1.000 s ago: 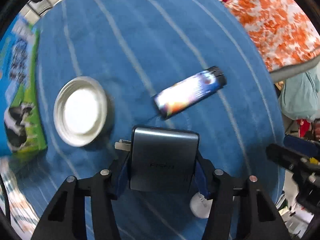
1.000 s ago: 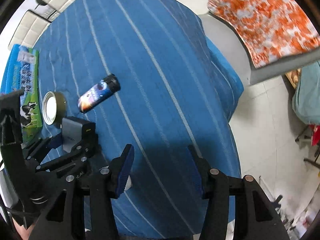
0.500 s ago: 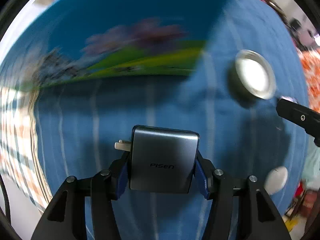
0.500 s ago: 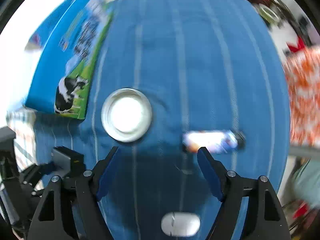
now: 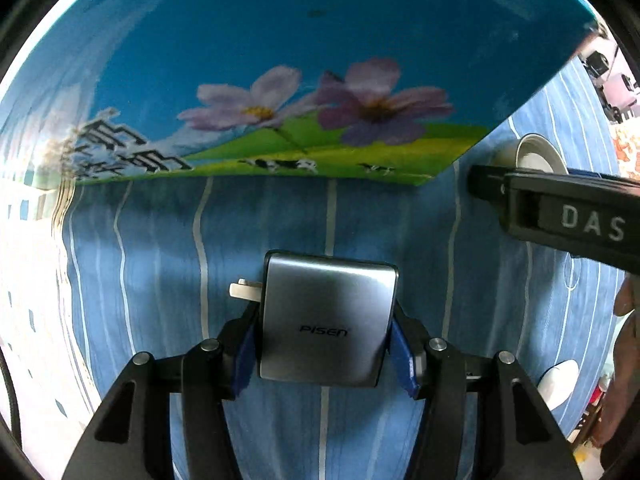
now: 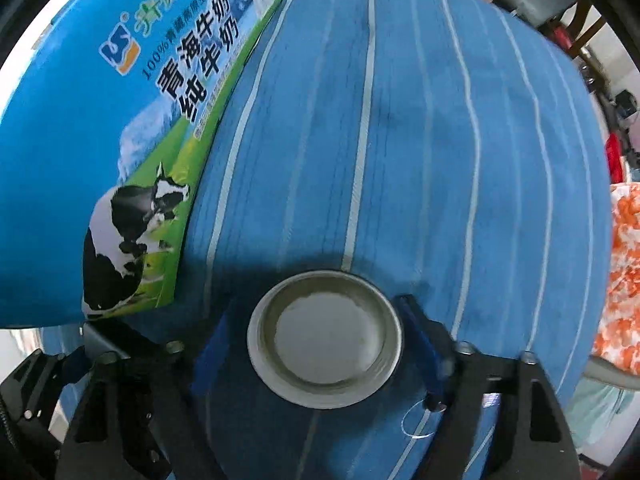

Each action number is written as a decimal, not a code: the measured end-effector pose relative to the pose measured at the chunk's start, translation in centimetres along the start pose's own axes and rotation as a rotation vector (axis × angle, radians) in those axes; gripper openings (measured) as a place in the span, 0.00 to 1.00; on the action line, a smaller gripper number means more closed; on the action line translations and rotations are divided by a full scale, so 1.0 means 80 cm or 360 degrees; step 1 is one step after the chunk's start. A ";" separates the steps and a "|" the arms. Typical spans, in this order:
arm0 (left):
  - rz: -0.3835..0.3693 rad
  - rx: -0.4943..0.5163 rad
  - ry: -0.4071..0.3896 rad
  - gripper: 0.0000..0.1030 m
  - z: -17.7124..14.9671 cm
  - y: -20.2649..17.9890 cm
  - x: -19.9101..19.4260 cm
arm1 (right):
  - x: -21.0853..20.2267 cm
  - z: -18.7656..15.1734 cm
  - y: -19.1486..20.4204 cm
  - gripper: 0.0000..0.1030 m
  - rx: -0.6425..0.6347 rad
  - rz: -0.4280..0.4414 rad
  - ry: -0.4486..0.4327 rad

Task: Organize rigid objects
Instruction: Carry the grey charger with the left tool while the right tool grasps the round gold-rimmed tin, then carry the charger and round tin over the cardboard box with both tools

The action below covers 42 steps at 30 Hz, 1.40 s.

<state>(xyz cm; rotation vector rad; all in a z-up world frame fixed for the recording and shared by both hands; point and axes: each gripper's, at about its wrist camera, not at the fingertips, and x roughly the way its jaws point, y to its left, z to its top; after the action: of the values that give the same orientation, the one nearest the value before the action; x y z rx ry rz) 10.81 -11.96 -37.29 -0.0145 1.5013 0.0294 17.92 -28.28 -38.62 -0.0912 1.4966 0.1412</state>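
Blue striped cloth (image 6: 460,140) beside orange floral fabric (image 6: 624,280).

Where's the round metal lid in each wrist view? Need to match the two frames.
Left wrist: the round metal lid is at the far right, upper half, partly hidden behind the right gripper's black finger.
Right wrist: it sits low centre, between the open fingers of the right gripper.
Shared landmark: the blue milk carton, lying left of the lid in both views.
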 end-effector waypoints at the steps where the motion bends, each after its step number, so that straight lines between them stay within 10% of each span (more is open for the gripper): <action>1: 0.0000 0.0005 0.0001 0.52 -0.001 0.000 0.001 | -0.001 0.000 0.001 0.66 -0.0006 -0.0020 -0.0007; 15: 0.0029 0.0154 -0.0006 0.52 -0.007 -0.030 -0.017 | -0.032 -0.085 -0.024 0.66 0.0137 -0.0044 0.0011; 26: -0.0021 0.0250 -0.0221 0.52 -0.021 -0.003 -0.123 | -0.163 -0.127 -0.013 0.66 0.0249 0.0112 -0.0176; 42: -0.0047 0.0300 -0.0633 0.52 0.069 0.157 -0.276 | -0.306 -0.033 0.188 0.66 0.0254 0.0221 -0.0509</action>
<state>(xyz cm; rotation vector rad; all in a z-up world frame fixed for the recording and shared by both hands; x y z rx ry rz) 14.44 0.52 -14.80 0.1149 1.1009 -0.1269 11.41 -14.71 -14.02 0.1582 1.1893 0.1400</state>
